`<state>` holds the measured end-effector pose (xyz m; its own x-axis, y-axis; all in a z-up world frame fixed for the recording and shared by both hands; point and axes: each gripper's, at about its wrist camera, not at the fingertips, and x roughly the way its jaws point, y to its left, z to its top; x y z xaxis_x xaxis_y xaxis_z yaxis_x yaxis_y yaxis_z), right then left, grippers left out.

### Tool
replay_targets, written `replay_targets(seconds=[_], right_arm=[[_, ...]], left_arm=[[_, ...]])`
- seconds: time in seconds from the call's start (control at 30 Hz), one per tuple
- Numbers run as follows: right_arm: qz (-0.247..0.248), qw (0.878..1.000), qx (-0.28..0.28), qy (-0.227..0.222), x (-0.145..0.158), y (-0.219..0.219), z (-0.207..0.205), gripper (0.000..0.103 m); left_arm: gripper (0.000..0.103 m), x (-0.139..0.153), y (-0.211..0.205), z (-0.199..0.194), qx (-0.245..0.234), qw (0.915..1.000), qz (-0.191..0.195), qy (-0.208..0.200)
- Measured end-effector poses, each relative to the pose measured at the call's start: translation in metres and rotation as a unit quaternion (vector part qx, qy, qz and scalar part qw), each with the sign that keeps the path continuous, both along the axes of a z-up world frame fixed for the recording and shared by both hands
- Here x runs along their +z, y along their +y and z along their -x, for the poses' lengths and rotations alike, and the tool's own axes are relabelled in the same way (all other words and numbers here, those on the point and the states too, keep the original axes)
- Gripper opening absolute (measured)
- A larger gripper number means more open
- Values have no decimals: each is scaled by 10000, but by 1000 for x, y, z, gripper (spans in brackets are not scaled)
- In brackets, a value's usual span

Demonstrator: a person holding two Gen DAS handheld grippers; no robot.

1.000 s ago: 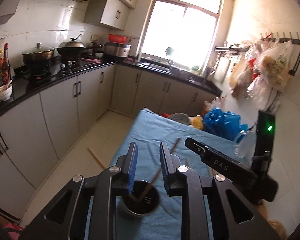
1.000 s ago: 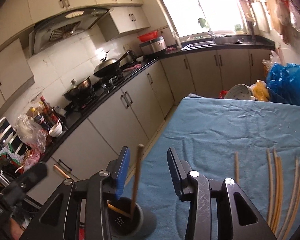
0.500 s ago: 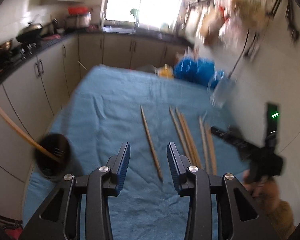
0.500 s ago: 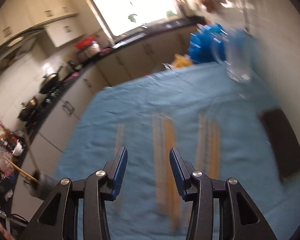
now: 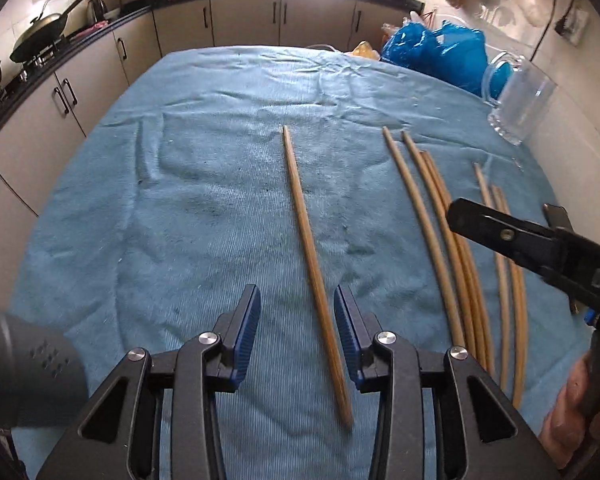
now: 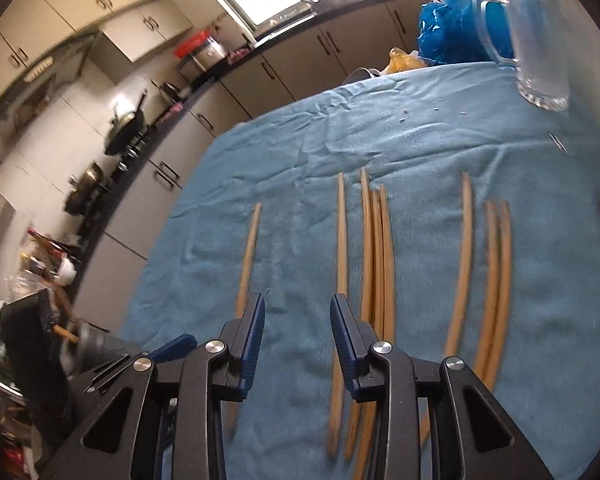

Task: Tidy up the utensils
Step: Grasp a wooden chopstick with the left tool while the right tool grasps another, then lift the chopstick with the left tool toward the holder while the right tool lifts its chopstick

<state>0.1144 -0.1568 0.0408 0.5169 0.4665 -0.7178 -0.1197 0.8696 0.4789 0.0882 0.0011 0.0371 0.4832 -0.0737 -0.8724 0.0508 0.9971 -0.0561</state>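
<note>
You have swung both grippers from the dark cup down over the chopsticks on the blue cloth: your left gripper straddles the lone chopstick unclamped, your right gripper, jaws just narrowing, holds nothing, so another pickup begins.

Light blue ribbed cloth across the table. Tan wooden chopsticks on top. Black grippers, left and right, with dark blue pads. Clear glass mug. Bright blue plastic bag. Dark grey holder, dotted with small holes. Pale grey cabinets, black handles, black countertop.
</note>
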Motion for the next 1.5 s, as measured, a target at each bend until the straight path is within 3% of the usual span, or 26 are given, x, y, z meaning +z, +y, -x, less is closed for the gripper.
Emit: replay_targets(seconds=[0.33,0.47,0.57,0.8,1.0,1.2,1.33,1.5], right_arm=[[978,9944,-108,375,-21,21,-46,36],[1344,9899,-181,420,-21,28,-52,10],[1406,9886,-244,482,-21,31,-48,8],[1087,9912,-124,748,-22,36,5,8],[958,9919,164,820,-22,31,89,9],[1011,9911,429,755,-22,25,137,11],[1069,9900,442,802,-22,26,131,14],[1438,9855,477,769,-20,42,109,14]], left_arm=[[36,-12,-5,-27,-28,10000,-27,76],[6,-12,-7,-26,-46,9998,-205,26],[6,-12,-2,-22,-48,9999,-62,102],[6,-12,25,30,-134,9944,876,582],[6,-13,44,97,-342,9879,1258,835],[6,-10,45,116,-516,9864,1114,1094],[6,-4,38,104,-439,9911,877,898],[6,-11,23,73,-445,9933,474,953]])
